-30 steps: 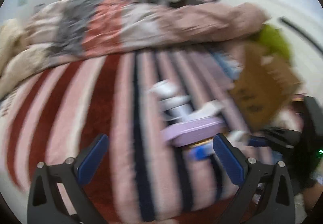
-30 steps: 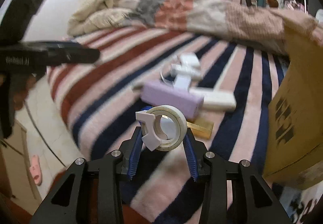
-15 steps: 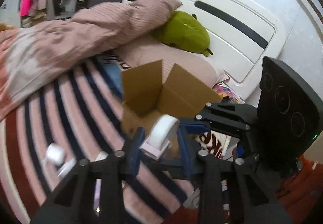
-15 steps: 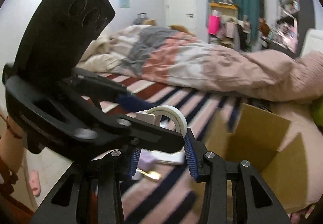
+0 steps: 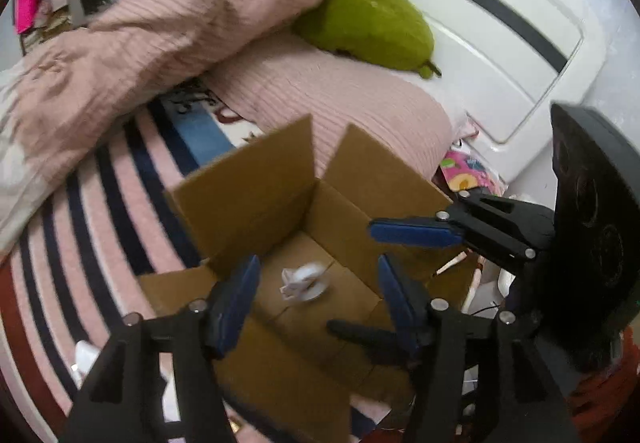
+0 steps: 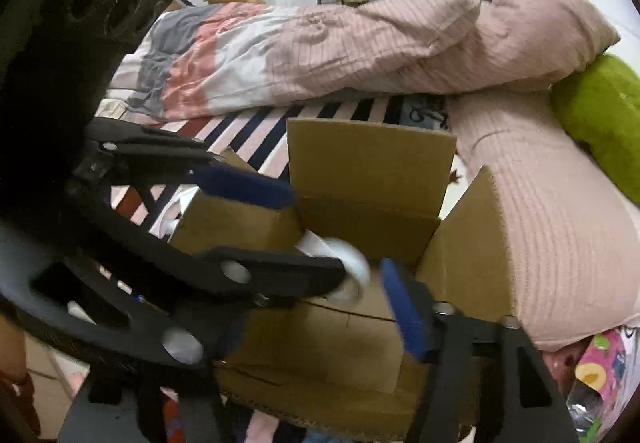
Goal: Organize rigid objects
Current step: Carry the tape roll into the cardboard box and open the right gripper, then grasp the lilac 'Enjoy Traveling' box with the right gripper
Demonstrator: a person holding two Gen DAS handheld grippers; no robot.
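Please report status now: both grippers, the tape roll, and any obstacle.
Left gripper and right gripper opening, nothing between pads. White tape roll loose inside open brown cardboard box. Grippers crossed close above box; no other obstacle.

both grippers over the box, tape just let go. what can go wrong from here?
1. The left gripper and right gripper crowd the cardboard box opening, fingers crossing; pulling out could knock them together.
2. The upright flaps could snag a finger and tip the box on the soft bed.
3. The blurred tape roll may bounce or roll.
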